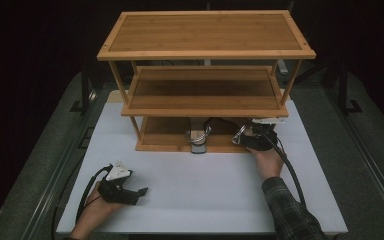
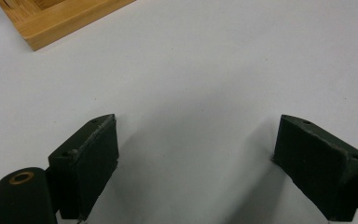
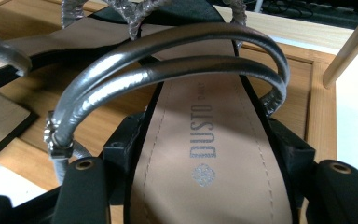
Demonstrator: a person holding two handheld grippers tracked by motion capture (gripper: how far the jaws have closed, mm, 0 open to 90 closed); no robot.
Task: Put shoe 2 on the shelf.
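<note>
Left gripper: rests low on the white table, near the front left edge, held in the left hand. Jaws wide apart, nothing between them; bare table under them in the left gripper view. A corner of the rack shows at top left of that view, well apart from the jaws.

Right gripper: held in the right hand, reaching into the rack's bottom shelf at its front right. Right gripper view: jaws closed onto the heel end of a sandal, one pad on each side of the sole. Tan insole, "DUSTO" printed on it. Two silver straps arch over the sole just beyond the jaws.

Sandal lies on the bottom shelf, toe pointing inward. Second sandal just to its left, heel at the shelf's front edge, not touched.

Middle shelf and top shelf beyond.
</note>
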